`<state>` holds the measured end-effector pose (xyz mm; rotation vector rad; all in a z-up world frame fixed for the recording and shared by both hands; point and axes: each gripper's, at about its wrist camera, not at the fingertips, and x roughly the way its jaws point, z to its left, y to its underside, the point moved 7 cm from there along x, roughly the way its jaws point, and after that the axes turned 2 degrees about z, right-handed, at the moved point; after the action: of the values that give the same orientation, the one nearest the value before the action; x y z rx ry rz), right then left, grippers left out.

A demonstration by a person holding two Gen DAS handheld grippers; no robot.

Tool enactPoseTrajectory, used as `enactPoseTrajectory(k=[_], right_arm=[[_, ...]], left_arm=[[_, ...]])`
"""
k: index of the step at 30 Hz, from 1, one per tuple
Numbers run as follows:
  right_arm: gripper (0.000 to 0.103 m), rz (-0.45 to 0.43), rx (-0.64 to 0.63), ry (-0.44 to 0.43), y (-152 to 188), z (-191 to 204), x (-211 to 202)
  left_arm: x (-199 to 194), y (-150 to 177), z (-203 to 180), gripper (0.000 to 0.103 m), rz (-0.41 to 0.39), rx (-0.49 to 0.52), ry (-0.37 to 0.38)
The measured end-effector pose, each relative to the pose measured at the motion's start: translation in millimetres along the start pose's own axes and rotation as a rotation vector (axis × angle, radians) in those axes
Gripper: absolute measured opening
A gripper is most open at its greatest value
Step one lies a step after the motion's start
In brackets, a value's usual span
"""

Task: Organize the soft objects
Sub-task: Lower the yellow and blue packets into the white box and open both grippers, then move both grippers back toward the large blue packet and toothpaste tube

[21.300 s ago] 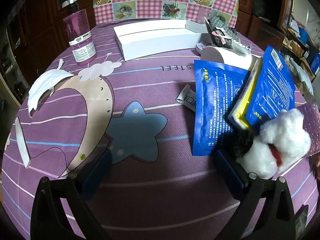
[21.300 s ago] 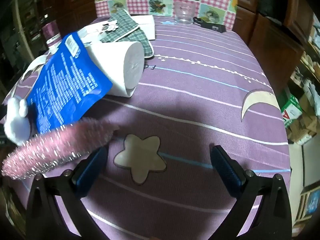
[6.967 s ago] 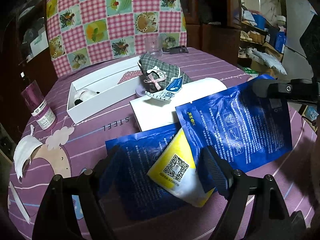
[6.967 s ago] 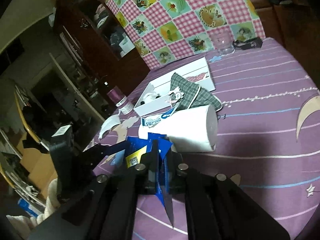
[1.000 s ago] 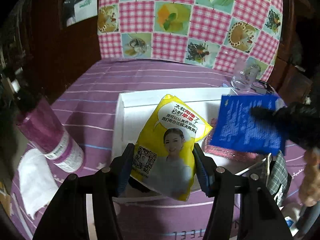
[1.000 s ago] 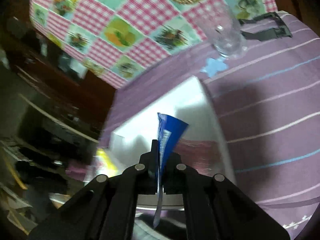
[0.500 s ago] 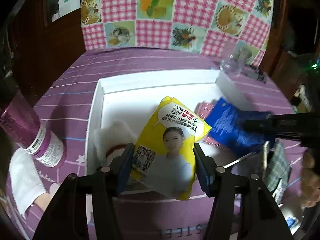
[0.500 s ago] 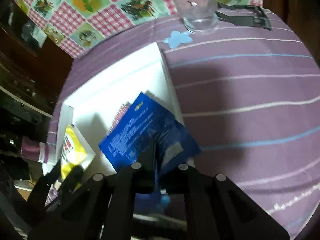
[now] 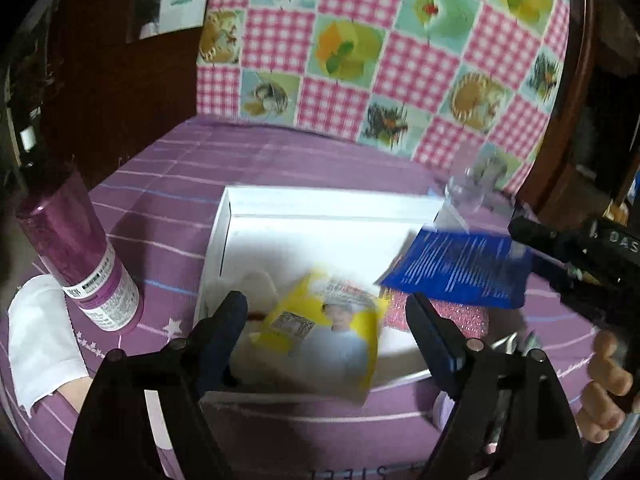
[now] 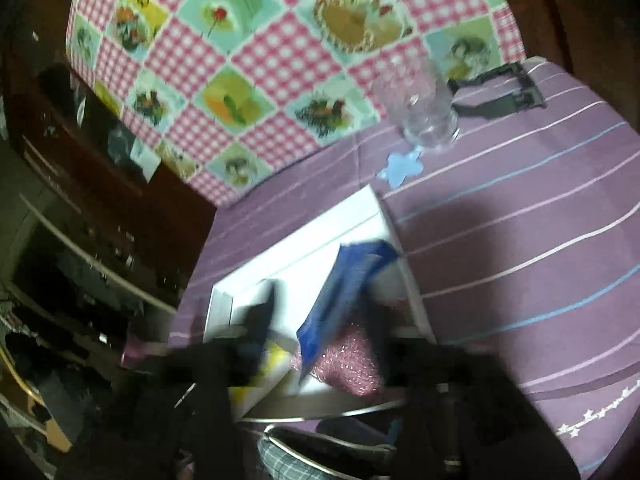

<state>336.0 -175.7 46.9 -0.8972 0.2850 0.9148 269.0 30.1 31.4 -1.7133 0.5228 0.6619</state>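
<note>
Claws both just sprang apart: my left claw (image 9: 326,322) has let go the yellow packet (image 9: 332,332), lying in the white box (image 9: 320,210) on the bench; my right claw (image 10: 320,316) has released the blue packet (image 10: 340,292), tilted over the box.

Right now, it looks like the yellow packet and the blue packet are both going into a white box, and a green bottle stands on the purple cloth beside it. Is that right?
Not quite: the bottle is purple-pink with a white label, not green, as the left wrist view shows. The rest holds: the yellow packet and blue packet are at the white box on the purple cloth.
</note>
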Motion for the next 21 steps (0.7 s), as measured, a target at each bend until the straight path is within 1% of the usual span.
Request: enactPoseTrajectory(k=[1,2,3,9,15,17,18,19,21], right_arm=[[0.067,-0.026,-0.001,-0.007,-2,1,-5],[0.067,-0.060,-0.006,-0.015,-5,3,-11],[0.067,-0.070,-0.010,-0.009,-6,5,-15],[0.067,-0.061,-0.105,0.073,-9,19,-28],[0.067,-0.051,-0.159,0.084,1,29,-41],[0.067,-0.048,-0.182,0.094,6,32,-46],[0.067,-0.053,-0.190,0.094,8,34,-49],[0.067,-0.060,-0.197,0.092,9,36,-54],[0.067,-0.078,-0.207,0.087,14,41,-67]], left_arm=[[-2,-2,0,0.083,-0.007,-0.008,0.005],[-4,-4,1,0.085,-0.014,-0.016,0.011],[-5,-6,1,0.085,-0.019,-0.022,0.015],[-5,-9,3,0.085,-0.023,-0.029,0.004],[-29,-6,-2,0.085,-0.062,0.013,-0.004],[-36,-4,-4,0.084,-0.055,0.024,-0.007],[-40,-3,-4,0.081,-0.051,0.030,-0.015],[-45,-3,-4,0.080,-0.056,0.036,-0.024],[-53,0,-4,0.070,-0.058,0.048,-0.028]])
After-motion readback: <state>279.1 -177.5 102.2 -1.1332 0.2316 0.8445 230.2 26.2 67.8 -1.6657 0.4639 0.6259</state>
